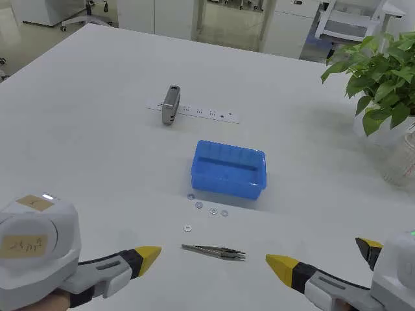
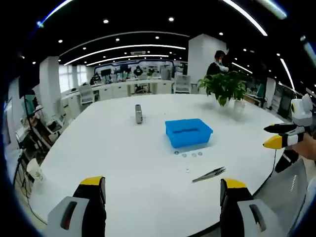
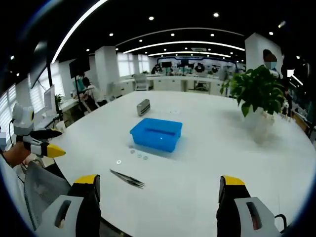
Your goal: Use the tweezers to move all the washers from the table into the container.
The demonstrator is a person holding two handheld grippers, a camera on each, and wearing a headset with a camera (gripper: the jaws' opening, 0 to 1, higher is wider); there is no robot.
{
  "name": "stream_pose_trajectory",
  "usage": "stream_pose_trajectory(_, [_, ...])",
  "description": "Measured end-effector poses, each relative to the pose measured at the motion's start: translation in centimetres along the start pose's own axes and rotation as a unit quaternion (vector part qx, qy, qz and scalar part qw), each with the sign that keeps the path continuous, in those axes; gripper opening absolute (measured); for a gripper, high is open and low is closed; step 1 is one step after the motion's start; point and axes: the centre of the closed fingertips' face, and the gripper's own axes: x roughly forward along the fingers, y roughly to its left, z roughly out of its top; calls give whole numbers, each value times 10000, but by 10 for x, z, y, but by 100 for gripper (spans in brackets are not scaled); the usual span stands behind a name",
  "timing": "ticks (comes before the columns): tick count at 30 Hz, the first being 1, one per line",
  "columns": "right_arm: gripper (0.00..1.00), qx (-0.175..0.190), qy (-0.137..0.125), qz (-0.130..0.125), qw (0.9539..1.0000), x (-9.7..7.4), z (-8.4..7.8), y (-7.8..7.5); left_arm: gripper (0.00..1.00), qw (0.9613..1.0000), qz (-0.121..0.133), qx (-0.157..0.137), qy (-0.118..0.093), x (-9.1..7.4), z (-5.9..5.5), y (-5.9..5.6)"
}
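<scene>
At the front edge of the bench (image 1: 97, 97), tweezers (image 1: 214, 251) lie between the left gripper (image 2: 162, 183) and right gripper (image 3: 159, 181), both gaping, empty.

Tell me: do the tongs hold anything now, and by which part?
Nothing is held. The left tongs and the right tongs are open and empty; the tweezers lie on the table.

Head view high, angled down, gripper views low, level, all sharing container (image 1: 227, 184)

White worktop (image 2: 123, 148): blue container (image 2: 188, 132), washers (image 2: 188, 154) in a loose row just before it, tweezers (image 2: 209, 174) lying nearer. Left hand-held gripper (image 2: 162, 182): yellow-tipped jaws wide apart. Potted plant (image 2: 224, 86) at far edge
</scene>
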Motion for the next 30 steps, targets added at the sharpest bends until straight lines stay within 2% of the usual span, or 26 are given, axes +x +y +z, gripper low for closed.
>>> stream_pose_trajectory(10, [99, 5, 57, 23, 10000, 1, -3, 2, 99, 9998, -136, -42, 155, 4, -7, -5])
stream_pose_trajectory(20, [99, -102, 87, 56, 9999, 5, 0, 4, 99, 9998, -150, 27, 138, 7, -4, -5])
stream_pose_trajectory(30, [99, -26, 98, 35, 9999, 6, 4, 4, 98, 9993, -303, 140, 160, 9, -4, -12])
